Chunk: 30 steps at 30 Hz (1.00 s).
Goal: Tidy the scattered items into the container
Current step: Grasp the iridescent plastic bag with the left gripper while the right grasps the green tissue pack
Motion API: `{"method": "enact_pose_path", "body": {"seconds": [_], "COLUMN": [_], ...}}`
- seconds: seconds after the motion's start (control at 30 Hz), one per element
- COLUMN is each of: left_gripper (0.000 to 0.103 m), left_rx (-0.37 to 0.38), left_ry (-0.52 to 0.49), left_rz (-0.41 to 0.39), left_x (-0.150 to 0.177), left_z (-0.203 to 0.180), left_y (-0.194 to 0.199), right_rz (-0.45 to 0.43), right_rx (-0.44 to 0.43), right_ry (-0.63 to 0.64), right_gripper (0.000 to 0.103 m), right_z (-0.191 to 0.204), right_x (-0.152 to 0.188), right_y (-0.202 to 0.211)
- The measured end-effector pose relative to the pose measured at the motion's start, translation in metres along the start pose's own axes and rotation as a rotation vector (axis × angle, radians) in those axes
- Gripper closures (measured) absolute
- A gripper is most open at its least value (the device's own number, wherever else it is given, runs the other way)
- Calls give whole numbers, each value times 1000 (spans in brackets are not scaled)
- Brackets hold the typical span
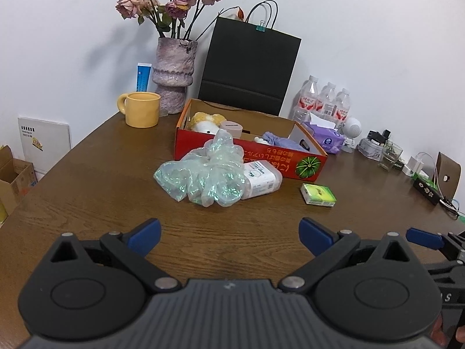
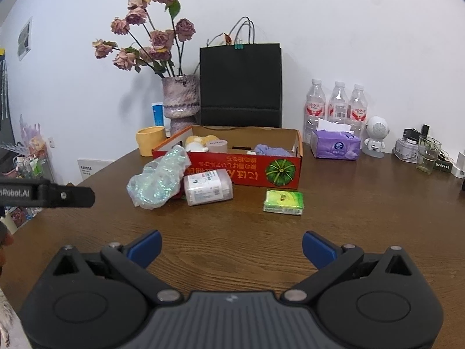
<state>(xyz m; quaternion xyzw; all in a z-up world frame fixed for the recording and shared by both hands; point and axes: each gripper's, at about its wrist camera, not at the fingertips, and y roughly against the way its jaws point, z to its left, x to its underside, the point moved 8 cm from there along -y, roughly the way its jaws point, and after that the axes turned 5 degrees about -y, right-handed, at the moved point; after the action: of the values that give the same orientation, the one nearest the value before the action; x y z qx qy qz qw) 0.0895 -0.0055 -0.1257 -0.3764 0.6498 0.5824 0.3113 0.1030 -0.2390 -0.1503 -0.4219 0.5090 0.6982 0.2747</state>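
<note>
Left gripper [image 1: 229, 237] hangs over the table [image 1: 87, 192] w/ jaws wide apart, nothing between; right gripper [image 2: 231, 250] same, jaws spread, empty. Red box [image 1: 250, 160] sits mid-table, open top; inside: plush toy [image 1: 203, 122], tape roll [image 1: 231, 128], purple cloth [image 1: 279, 141]. Outside, touching box front: crinkled iridescent bag [image 1: 203, 177], leaning on a clear plastic case [image 1: 261, 179] beside it; green tissue pack [image 1: 318, 194] lies near, just right of case, apart from box. Behind box: black paper bag [image 1: 250, 67], vase w/ dried roses [image 1: 173, 75], yellow mug [image 1: 142, 112]; water bottles [image 2: 337, 107] and purple tissue pack [image 2: 335, 145] to the right.
</note>
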Motion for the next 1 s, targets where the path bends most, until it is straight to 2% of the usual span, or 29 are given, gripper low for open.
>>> {"method": "enact_pose_path", "body": {"seconds": [0.33,0.63,0.77,1.0], "left_gripper": [0,0,0,0], "left_rx": [-16,-43,-16,-19], "left_ry": [-56,-147,-200,-223], "left_rz": [2,39,82,117], "left_x": [-20,-37,-45,-46], "left_z": [3,20,18,21], "left_y": [-31,-86,-126,-177], "right_rz": [29,111,132,162], "right_rx": [6,56,85,136], "right_ry": [3,40,36,21], "right_gripper": [0,0,0,0], "right_z": [-15,-33,-45,-60], "right_x": [-8,-21,-31,-37], "right_y": [-33,-110,-144,-191]}}
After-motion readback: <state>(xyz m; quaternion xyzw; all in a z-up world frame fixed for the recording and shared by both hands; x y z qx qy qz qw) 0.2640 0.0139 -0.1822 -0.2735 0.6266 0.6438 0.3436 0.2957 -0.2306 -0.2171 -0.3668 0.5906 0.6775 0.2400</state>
